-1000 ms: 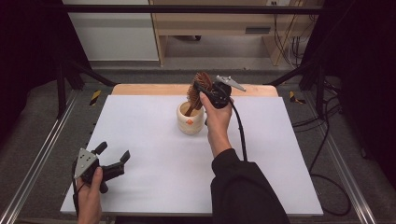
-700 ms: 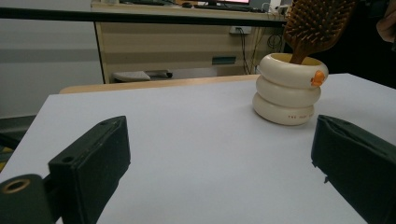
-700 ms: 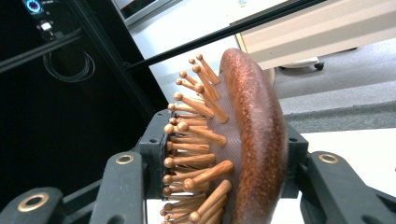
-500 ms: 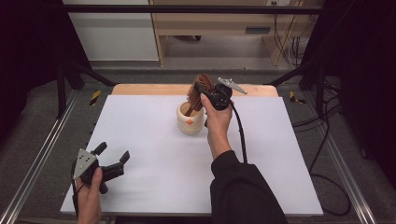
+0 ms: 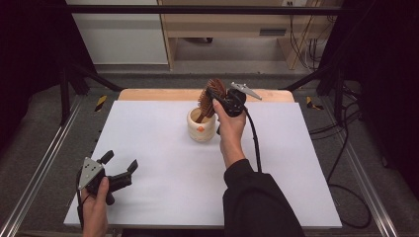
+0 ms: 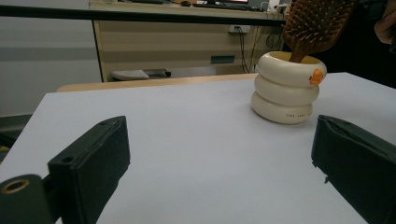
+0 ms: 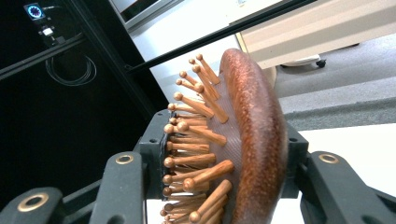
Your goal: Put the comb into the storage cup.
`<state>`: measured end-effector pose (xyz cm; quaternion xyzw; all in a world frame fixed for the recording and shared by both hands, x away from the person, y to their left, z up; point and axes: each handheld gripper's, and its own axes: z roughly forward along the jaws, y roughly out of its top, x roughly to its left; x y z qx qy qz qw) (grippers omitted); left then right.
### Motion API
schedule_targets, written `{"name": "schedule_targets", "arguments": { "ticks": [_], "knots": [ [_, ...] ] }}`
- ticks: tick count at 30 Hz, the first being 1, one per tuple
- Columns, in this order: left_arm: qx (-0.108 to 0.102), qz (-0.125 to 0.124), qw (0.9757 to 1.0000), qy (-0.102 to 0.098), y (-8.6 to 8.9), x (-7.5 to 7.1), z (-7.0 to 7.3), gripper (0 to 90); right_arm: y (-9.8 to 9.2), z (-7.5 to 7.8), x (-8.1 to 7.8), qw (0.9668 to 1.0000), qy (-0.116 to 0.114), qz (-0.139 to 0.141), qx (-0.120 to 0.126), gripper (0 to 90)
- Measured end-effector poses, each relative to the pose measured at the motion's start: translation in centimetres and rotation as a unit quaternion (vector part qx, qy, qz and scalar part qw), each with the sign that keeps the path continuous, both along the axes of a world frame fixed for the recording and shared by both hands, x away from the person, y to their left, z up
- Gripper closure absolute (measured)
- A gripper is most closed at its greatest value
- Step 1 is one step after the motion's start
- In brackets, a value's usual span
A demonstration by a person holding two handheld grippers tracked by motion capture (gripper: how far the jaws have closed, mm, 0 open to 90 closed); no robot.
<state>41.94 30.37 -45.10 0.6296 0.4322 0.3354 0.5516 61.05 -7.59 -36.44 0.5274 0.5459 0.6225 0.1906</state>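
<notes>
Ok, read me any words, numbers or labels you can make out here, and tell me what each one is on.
Small red print on the lowest ring of the cream cup: too small and blurred to read.
Orange mark near the cup's rim: a small figure, no letters to read.
Lit round dial on the dark rack: too small to read.
Wooden hairbrush: no text on it.
Nothing else carries writing.

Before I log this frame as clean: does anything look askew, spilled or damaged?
Nothing is spilled or broken. The wooden hairbrush leans tilted, its handle down in the cream ringed cup and its head clamped in the right tongs. The cup stands upright on the white table. The left tongs are open, holding nothing.
</notes>
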Motion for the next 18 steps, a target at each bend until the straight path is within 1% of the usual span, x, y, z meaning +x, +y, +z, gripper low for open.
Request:
{"name": "schedule_targets", "arguments": {
  "ticks": [8,16,18],
  "knots": [
    [-0.001,-0.001,1.0,0.0,0.05,0.01,0.0,4.4,-0.05,-0.13,0.14,1.0,0.001,-0.002,-0.001,50.5],
    [0.0,-0.001,1.0,0.0,0.04,0.02,0.0,4.4,-0.2,-0.22,0.18,1.0,0.002,-0.003,0.001,50.5],
    [0.0,-0.001,1.0,0.0,0.06,0.02,0.01,4.4,-0.25,-0.25,0.18,1.0,0.004,-0.002,0.005,50.5]
  ]
}}
